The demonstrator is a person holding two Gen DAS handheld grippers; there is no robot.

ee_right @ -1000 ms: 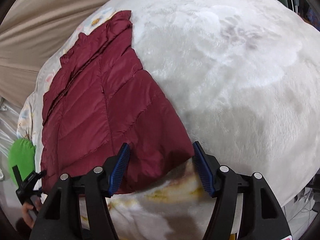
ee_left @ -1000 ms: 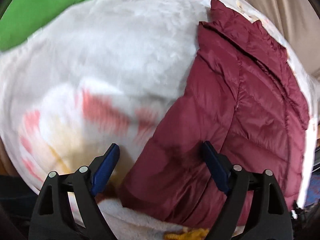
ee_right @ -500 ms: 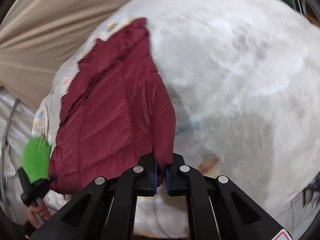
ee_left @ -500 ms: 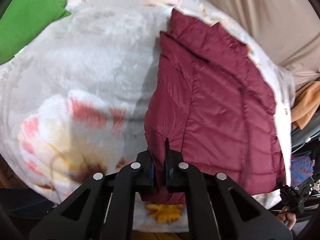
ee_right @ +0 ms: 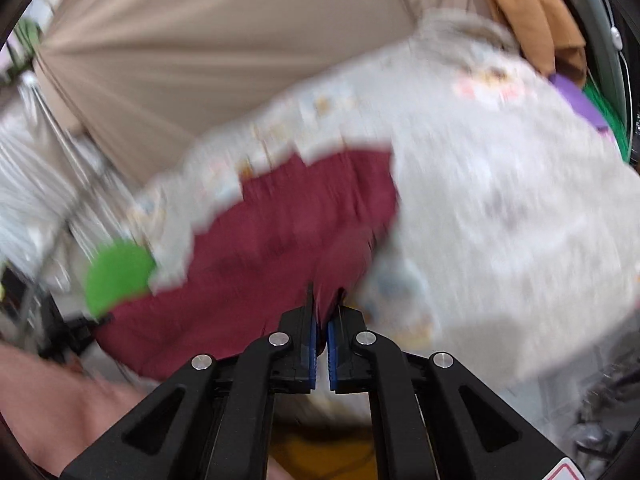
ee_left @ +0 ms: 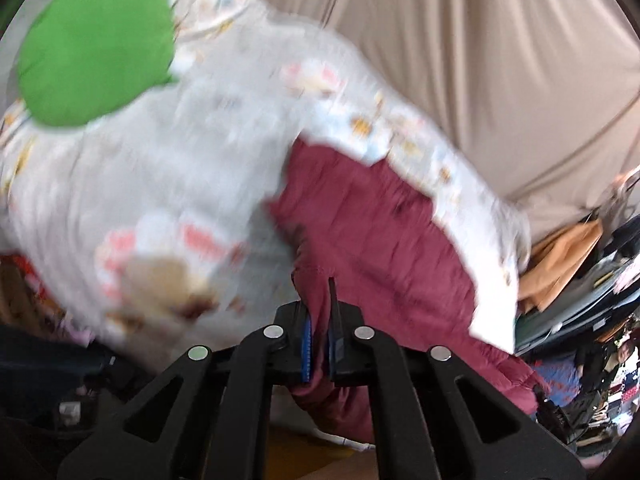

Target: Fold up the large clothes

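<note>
While each claw, left gripper (ee_left: 318, 344) and right gripper (ee_right: 322, 344), pinches the maroon jacket's (ee_left: 380, 240) near hem, its length extends ahead.

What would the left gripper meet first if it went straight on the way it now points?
Probably the maroon jacket. The left gripper is shut on its hem, and the jacket lies straight ahead over the floral blanket. The picture is blurred, so depth is unsure.

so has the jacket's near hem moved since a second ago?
Yes. The maroon jacket hem, then flat on the floral blanket, is now pinched in the left gripper and right gripper and lifted off the blanket.
</note>
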